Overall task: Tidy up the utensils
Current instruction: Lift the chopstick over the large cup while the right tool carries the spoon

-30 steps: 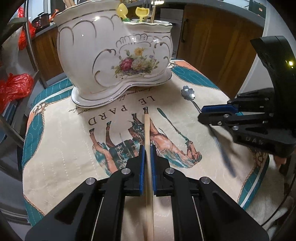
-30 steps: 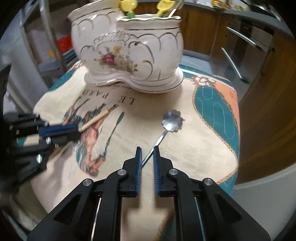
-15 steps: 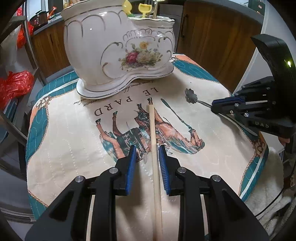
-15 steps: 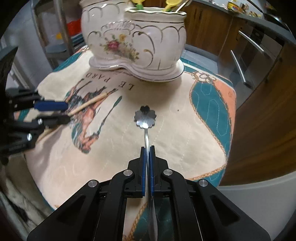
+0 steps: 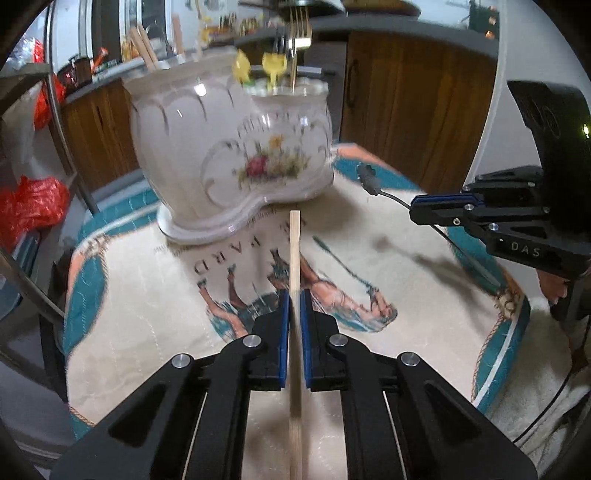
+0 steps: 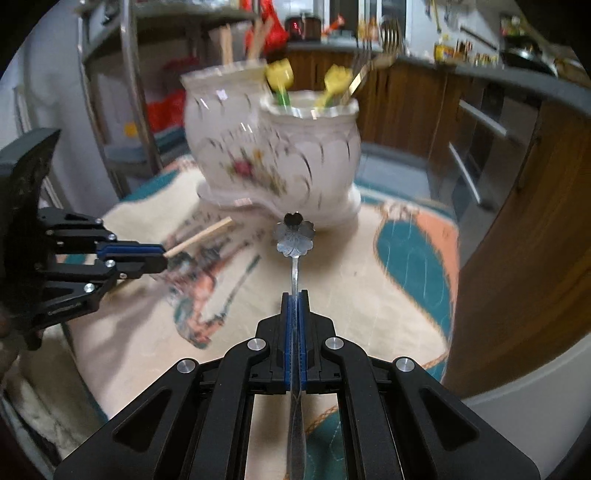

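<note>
My left gripper (image 5: 294, 297) is shut on a wooden chopstick (image 5: 294, 251) and holds it above the cloth, its tip toward the white floral two-part holder (image 5: 229, 158). My right gripper (image 6: 294, 299) is shut on a metal spoon with a flower-shaped bowl (image 6: 294, 236), lifted off the cloth in front of the holder (image 6: 280, 162). The holder's taller part has wooden chopsticks (image 5: 142, 46); the lower part has yellow-topped picks (image 6: 280, 75) and a fork (image 5: 299, 33). Each gripper shows in the other's view: the right gripper (image 5: 415, 212), the left gripper (image 6: 160, 256).
The horse-print cloth (image 5: 147, 332) covers a small round table. Wooden cabinets (image 5: 413, 103) stand behind. A metal rack with red bags (image 5: 29, 203) is at the left. An oven front (image 6: 480, 155) is at the right.
The left gripper closed on the chopstick again and raised it. The right gripper lifted the spoon off the cloth. Both moved up and toward the holder.
</note>
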The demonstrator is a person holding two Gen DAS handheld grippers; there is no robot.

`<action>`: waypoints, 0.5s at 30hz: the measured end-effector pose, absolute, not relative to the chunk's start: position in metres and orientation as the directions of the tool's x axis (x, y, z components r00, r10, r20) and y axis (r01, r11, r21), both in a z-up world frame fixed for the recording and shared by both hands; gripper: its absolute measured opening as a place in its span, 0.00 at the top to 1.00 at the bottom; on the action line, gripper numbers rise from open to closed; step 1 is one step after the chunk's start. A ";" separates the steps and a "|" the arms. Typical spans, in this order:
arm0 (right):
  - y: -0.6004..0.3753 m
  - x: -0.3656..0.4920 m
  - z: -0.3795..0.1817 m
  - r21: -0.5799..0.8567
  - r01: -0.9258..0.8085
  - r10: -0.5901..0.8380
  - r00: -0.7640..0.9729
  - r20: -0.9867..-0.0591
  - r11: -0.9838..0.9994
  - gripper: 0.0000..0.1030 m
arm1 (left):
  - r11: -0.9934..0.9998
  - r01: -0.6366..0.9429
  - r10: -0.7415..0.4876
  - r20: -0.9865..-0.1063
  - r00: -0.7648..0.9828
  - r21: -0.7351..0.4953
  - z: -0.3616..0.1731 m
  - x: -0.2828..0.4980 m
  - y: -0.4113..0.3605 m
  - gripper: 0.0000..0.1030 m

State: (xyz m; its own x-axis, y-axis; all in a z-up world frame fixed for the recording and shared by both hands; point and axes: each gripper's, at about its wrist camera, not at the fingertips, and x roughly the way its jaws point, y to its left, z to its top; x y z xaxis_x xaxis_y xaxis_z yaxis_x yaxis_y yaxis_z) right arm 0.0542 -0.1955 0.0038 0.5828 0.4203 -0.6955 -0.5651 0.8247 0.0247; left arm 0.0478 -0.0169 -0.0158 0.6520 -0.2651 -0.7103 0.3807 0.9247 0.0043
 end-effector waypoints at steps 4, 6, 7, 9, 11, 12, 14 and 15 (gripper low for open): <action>-0.198 0.038 0.019 -0.004 -0.571 0.451 0.652 -0.610 0.821 0.96 | 0.931 0.366 -0.272 -0.648 0.712 0.011 -0.001 0.037 -0.008 0.94; -0.201 0.035 0.025 -0.007 -0.570 0.463 0.674 -0.575 0.821 0.96 | 0.934 0.358 -0.280 -0.605 0.745 0.008 0.009 0.031 -0.003 0.94; -0.203 0.033 0.029 -0.004 -0.570 0.473 0.686 -0.553 0.822 0.96 | 0.935 0.355 -0.281 -0.585 0.761 0.013 0.013 0.028 -0.002 0.94; -0.204 0.027 0.035 -0.001 -0.570 0.488 0.705 -0.515 0.822 0.96 | 0.935 0.354 -0.285 -0.542 0.791 0.024 0.022 0.021 0.000 0.94; -0.205 0.022 0.041 0.003 -0.572 0.505 0.722 -0.473 0.821 0.96 | 0.933 0.359 -0.302 -0.493 0.816 0.024 0.032 0.014 0.005 0.94; -0.205 0.019 0.047 0.008 -0.577 0.519 0.730 -0.445 0.817 0.96 | 0.934 0.358 -0.305 -0.476 0.825 0.022 0.036 0.014 0.007 0.94; -0.205 0.017 0.054 0.009 -0.577 0.530 0.744 -0.407 0.817 0.96 | 0.935 0.354 -0.315 -0.442 0.840 0.006 0.046 0.012 0.010 0.94; -0.205 0.017 0.057 0.012 -0.578 0.535 0.747 -0.394 0.816 0.96 | 0.935 0.355 -0.320 -0.431 0.843 -0.001 0.050 0.012 0.013 0.94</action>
